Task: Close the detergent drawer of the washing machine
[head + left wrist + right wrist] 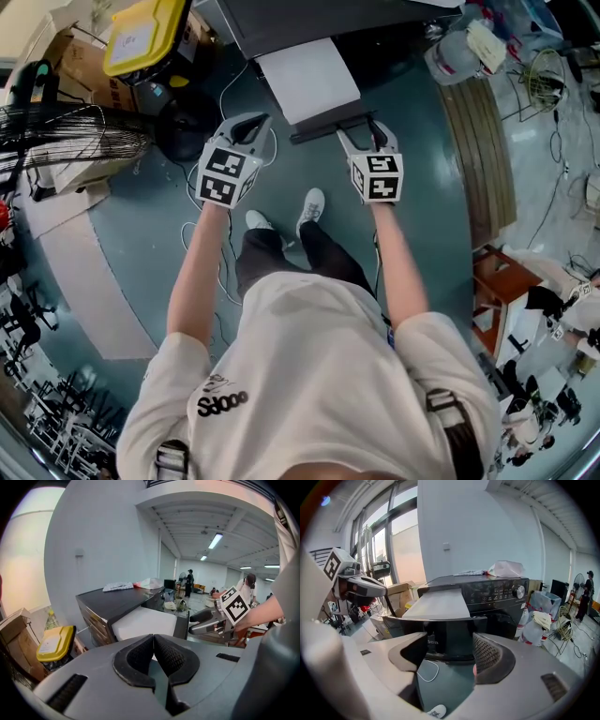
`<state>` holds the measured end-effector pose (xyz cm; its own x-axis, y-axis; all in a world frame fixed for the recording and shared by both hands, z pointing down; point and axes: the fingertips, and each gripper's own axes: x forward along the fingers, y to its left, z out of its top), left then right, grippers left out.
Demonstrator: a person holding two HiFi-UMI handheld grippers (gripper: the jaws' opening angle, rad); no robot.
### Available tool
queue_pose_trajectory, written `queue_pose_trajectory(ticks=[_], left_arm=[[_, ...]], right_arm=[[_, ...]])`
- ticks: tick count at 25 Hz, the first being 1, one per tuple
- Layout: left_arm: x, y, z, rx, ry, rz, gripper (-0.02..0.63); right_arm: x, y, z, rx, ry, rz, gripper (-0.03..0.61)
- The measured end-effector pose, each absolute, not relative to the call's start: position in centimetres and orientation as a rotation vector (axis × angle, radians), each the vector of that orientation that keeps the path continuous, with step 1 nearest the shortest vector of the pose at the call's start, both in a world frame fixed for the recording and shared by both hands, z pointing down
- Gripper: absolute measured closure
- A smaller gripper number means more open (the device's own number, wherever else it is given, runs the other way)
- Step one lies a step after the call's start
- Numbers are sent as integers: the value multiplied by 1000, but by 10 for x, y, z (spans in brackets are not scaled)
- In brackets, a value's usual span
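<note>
Detergent drawer (pixel 307 80) pulled out of washing machine (pixel 309 23), long axis running from machine toward person, dark front end nearest. Right gripper (pixel 358 129) at that end, jaws apart, drawer front between them. Left gripper (pixel 255 124) just beside drawer's left, jaws pressed together, empty.

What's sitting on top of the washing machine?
A crumpled white bag and a flat pale cloth lie on the dark top of the washing machine. The bag hides whatever is behind it, so that part cannot be seen.
</note>
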<state>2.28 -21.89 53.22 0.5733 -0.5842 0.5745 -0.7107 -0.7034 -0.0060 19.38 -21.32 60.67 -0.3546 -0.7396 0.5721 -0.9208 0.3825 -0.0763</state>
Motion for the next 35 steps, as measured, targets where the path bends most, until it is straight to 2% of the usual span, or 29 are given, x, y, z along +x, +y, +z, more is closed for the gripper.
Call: queue_pose_trajectory(ticks=[35], left_arm=[[9,-219,548,2532,-1094,823,595]], right_arm=[[189,-224,605,1507,-2308,435,304]])
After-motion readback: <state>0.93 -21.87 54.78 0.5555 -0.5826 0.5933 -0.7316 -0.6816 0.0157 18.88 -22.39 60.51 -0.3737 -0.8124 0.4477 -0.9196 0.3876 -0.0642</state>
